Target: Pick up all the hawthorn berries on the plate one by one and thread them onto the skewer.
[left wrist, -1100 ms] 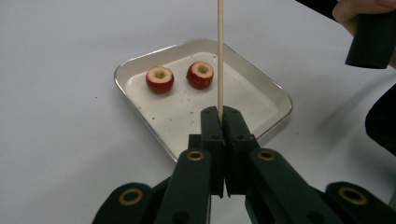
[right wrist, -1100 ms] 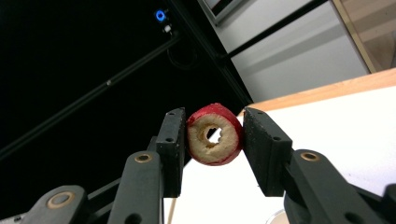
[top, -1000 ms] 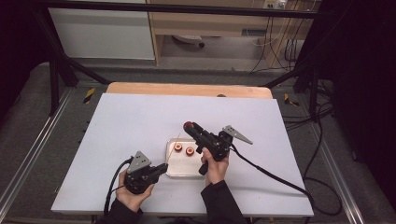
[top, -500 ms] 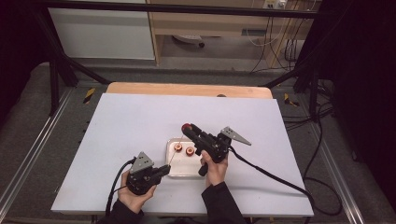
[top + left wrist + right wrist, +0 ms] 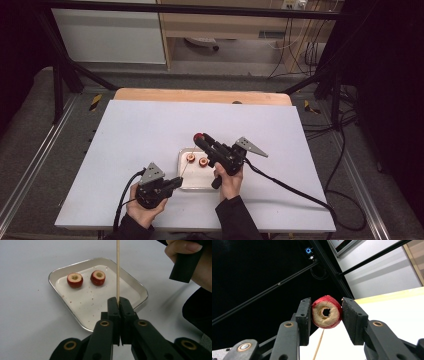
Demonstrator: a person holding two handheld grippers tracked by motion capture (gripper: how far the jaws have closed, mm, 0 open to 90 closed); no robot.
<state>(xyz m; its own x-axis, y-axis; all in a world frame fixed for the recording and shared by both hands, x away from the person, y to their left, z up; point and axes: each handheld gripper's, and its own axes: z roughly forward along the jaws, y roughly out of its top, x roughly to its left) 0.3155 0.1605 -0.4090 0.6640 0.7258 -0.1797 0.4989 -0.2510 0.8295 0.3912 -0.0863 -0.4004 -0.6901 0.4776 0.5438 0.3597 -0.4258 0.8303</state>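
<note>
To thread well, line the cored hole of the red fruit ring [image 5: 326, 312] up with the tip of the wooden skewer [image 5: 117, 270], then slide it on straight. The left hand-held gripper [image 5: 119, 302] is clamped tight on the skewer near the table's front edge. The right hand-held gripper [image 5: 325, 315], partly closed, pinches the ring above the metal tray [image 5: 135, 283], where two more rings [image 5: 75, 280] lie.

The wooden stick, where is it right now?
The wooden stick is pinched in the left gripper, pointing up beside the metal tray with two red fruit pieces.
</note>
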